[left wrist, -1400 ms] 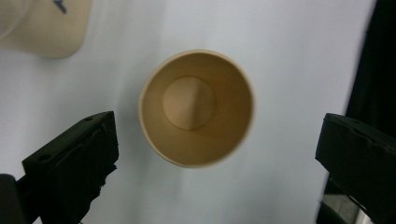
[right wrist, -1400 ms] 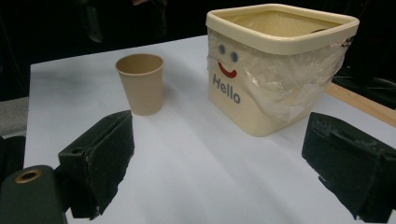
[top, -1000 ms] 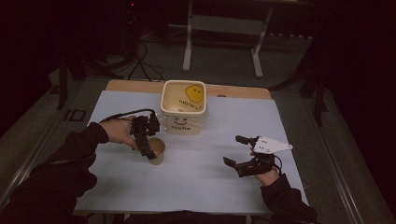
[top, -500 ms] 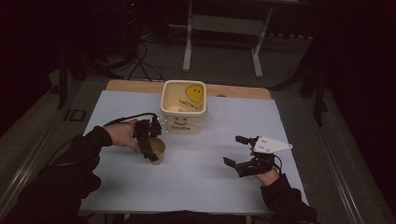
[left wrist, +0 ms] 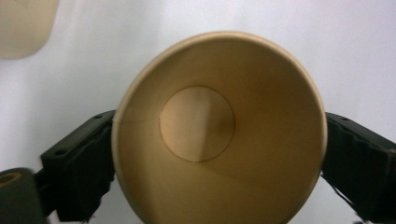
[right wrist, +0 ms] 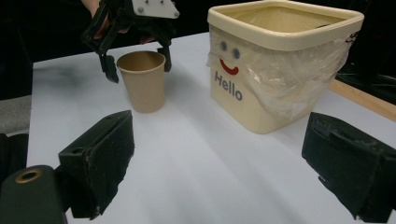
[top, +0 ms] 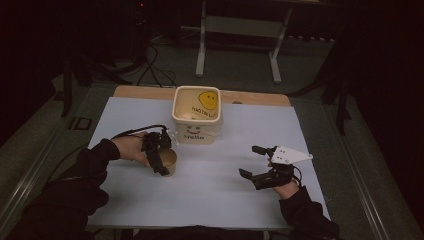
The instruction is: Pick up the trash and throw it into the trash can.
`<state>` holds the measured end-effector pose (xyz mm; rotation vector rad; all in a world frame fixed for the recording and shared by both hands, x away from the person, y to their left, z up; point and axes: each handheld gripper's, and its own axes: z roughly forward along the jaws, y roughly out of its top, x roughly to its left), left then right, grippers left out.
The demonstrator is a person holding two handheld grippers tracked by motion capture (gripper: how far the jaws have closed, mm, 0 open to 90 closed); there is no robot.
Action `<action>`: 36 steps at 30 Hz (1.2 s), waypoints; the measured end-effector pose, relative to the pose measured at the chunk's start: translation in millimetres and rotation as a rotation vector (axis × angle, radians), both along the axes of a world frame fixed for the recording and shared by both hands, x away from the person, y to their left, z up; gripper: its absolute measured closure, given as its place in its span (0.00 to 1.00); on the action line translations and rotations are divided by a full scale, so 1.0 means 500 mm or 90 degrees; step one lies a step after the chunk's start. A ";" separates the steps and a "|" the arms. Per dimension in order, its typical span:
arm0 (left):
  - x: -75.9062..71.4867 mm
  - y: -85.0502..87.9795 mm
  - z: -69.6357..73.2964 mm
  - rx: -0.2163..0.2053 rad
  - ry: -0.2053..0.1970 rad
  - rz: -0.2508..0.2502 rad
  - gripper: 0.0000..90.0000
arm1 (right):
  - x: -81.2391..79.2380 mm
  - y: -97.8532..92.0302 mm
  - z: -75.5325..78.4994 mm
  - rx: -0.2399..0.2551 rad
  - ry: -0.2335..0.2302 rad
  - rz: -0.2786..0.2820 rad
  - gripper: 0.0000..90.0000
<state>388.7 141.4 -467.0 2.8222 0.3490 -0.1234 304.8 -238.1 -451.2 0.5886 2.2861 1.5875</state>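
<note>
From the high view, the cup (top: 169, 163) stands upright on the table (top: 210, 200), just in front of the bin (top: 196, 116) and to its left. I have my left gripper (top: 159, 160) down over it from the left side, with a finger on either side of the cup, likely so I can lift it toward the bin. My right gripper (top: 260, 165) rests well apart at the right of the table, fingers spread wide and empty, out of the way.

In the left gripper view, I look straight down into the cup (left wrist: 219, 130), which is empty. My fingers (left wrist: 81, 168) flank its wall left and right, at or very near the paper. The rim looks round and unsquashed, so I cannot tell whether I am pressing yet.

In the right gripper view, my own fingers (right wrist: 100, 158) stand far apart with nothing but bare table (right wrist: 201, 168) between them. Beyond them, the cup (right wrist: 142, 81) sits with my left gripper (right wrist: 136, 65) straddling its rim, fingers apart about the cup's width. The bin (right wrist: 280, 70), lined with clear plastic and marked "Hello", stands to the right of the cup, near but not touching.
</note>
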 end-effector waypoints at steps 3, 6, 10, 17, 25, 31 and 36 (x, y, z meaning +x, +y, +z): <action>-0.001 0.000 -0.006 0.007 -0.003 -0.001 0.13 | 0.000 0.000 0.000 0.001 0.000 0.000 0.10; -0.002 -0.001 -0.008 0.005 0.000 -0.005 0.18 | 0.000 0.000 0.000 0.000 0.001 0.001 0.10; -0.002 -0.002 -0.008 0.005 0.006 -0.006 0.22 | 0.000 0.000 0.000 0.000 0.000 0.001 0.10; 0.001 -0.003 -0.004 0.011 0.009 -0.001 0.26 | 0.000 0.001 0.000 0.000 0.000 0.001 0.10; 0.002 0.003 0.009 0.002 0.008 -0.006 0.28 | 0.001 0.000 -0.001 -0.001 0.000 0.001 0.10; 0.004 0.009 0.032 -0.005 0.008 -0.010 0.29 | 0.001 0.001 -0.001 -0.002 -0.001 0.001 0.10; 0.004 0.011 0.050 -0.013 0.007 -0.018 0.29 | 0.001 0.001 -0.001 -0.001 -0.001 0.000 0.10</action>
